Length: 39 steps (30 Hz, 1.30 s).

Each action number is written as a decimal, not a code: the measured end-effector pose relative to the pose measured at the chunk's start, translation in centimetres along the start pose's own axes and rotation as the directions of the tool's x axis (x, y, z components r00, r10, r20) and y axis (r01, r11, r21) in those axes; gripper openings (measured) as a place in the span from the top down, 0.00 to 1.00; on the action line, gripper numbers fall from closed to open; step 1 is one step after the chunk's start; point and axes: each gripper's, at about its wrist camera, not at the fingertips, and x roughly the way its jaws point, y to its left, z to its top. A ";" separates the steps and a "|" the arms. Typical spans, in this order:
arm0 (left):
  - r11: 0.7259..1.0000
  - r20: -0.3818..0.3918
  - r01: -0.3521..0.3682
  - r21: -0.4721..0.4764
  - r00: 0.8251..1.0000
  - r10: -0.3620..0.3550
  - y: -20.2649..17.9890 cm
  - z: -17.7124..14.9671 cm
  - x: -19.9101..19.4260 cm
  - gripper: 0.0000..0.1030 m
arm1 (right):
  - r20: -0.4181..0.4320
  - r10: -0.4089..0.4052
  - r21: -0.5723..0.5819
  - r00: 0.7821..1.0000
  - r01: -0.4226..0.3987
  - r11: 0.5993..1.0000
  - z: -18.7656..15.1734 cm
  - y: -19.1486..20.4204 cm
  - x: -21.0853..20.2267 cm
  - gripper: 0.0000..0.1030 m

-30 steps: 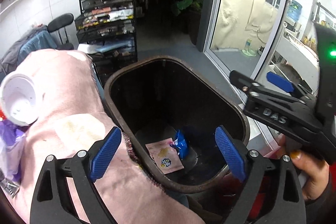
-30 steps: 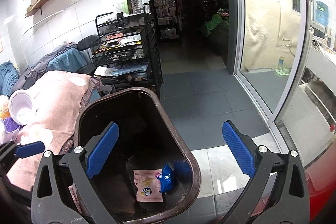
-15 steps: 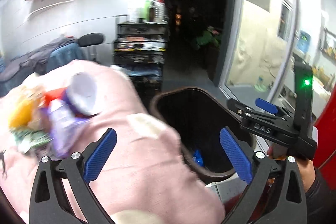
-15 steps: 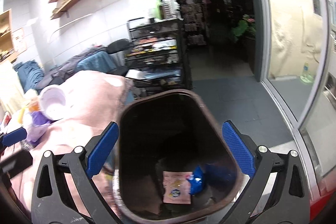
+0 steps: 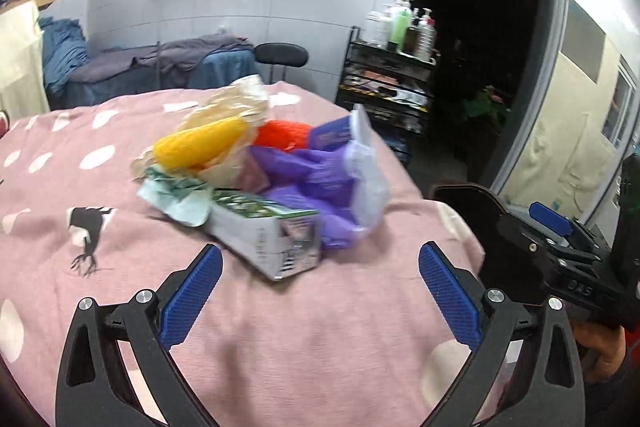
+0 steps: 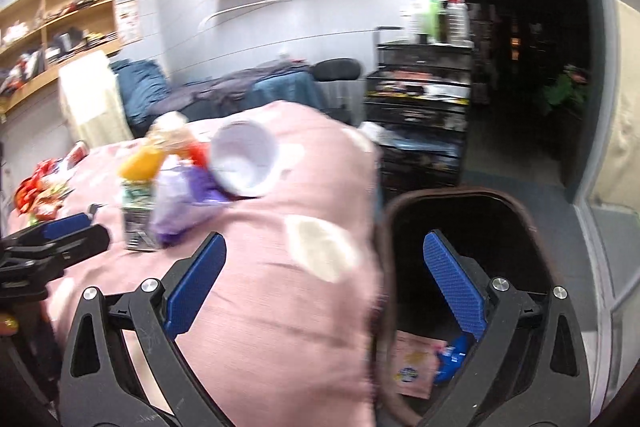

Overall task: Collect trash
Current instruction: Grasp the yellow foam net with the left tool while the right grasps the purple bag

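Both claws spread and empty: bring the left claw straight over the carton near the bed's edge, pinch its sides; right claw waits beside the bin.

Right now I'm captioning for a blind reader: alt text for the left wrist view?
The open left gripper hovers empty over a pink blanket, facing a trash pile: carton, purple bags, yellow item. At right, the right gripper and bin.
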 end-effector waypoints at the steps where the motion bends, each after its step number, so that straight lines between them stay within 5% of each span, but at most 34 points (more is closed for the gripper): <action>1: 1.000 0.000 -0.009 -0.007 1.000 0.009 0.5 0.1 0.0 0.05 | -0.008 0.020 -0.010 1.000 -0.020 1.000 0.1 0.9 0.3 0.05; 9: 0.994 0.002 -0.113 0.008 0.994 0.113 4.8 1.6 0.8 0.05 | -0.062 0.156 -0.094 0.986 -0.161 0.982 1.8 6.5 2.6 0.07; 22: 0.962 -0.012 -0.204 0.180 0.978 0.210 7.9 5.8 6.3 0.14 | -0.171 0.248 -0.074 0.954 -0.263 0.962 4.1 10.0 8.2 0.38; 24: 0.959 -0.028 -0.199 0.200 0.978 0.209 8.1 6.2 7.5 0.20 | -0.188 0.240 -0.075 0.952 -0.258 0.963 4.1 10.3 9.0 0.42; 28: 0.951 -0.069 -0.201 0.236 0.972 0.223 7.9 6.1 8.9 0.53 | -0.237 0.248 -0.067 0.939 -0.271 0.960 3.7 10.6 10.3 0.62; 32: 0.957 -0.066 -0.189 0.218 0.976 0.208 7.8 5.6 8.3 0.74 | -0.231 0.250 -0.075 0.940 -0.273 0.959 3.7 10.6 10.5 0.63; 39: 0.978 -0.017 -0.163 0.132 0.986 0.167 8.0 5.3 5.6 0.80 | -0.197 0.247 -0.101 0.949 -0.270 0.957 3.4 10.7 9.4 0.67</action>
